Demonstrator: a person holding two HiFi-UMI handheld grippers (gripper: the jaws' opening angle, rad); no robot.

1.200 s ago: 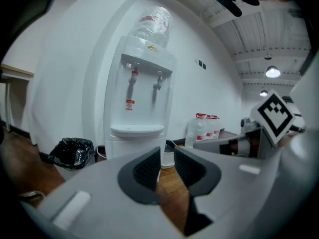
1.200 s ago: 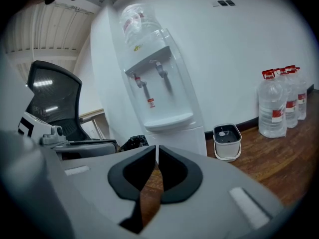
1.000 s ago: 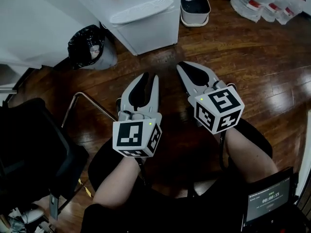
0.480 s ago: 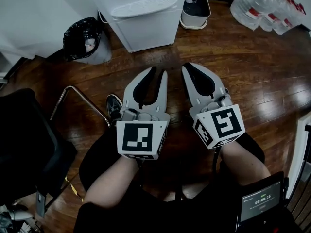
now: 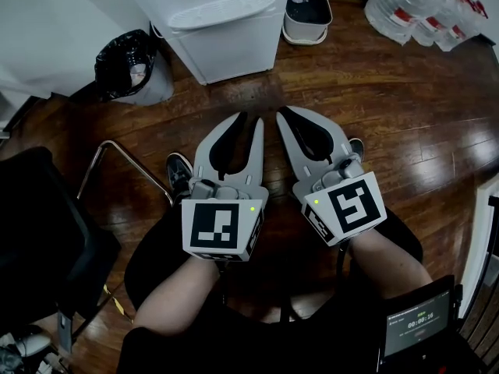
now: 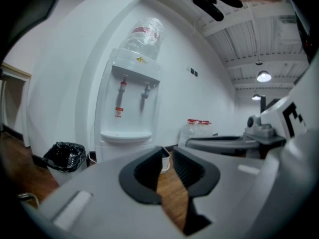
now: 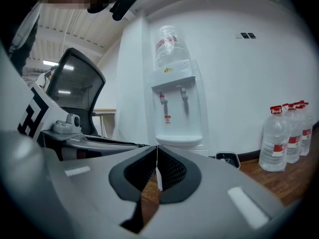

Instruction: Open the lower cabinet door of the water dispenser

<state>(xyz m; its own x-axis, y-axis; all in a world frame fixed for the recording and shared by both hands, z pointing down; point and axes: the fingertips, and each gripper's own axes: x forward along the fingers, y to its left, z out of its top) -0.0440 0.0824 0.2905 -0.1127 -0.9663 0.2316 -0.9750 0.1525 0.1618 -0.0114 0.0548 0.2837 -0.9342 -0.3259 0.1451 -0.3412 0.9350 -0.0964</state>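
The white water dispenser (image 5: 226,22) stands on the floor ahead, its lower cabinet front (image 5: 234,53) shut. It also shows upright with a bottle on top in the left gripper view (image 6: 130,108) and the right gripper view (image 7: 177,108). Both grippers hover side by side over the person's lap, well short of it, and point toward it. My left gripper (image 5: 248,119) is open by a narrow gap, with nothing in it (image 6: 167,153). My right gripper (image 5: 282,112) is shut, its tips touching (image 7: 157,148), and holds nothing.
A bin with a black bag (image 5: 129,65) sits left of the dispenser, and a white tub (image 5: 306,10) sits right of it. Water bottles (image 5: 421,2) stand at the far right. A black office chair (image 5: 39,232) with a metal leg (image 5: 129,162) is at the left. A timer screen (image 5: 413,326) is at the lower right.
The right gripper has rolled a little and drawn closer beside the left one. The left gripper has hardly moved. The head view has shifted slightly.
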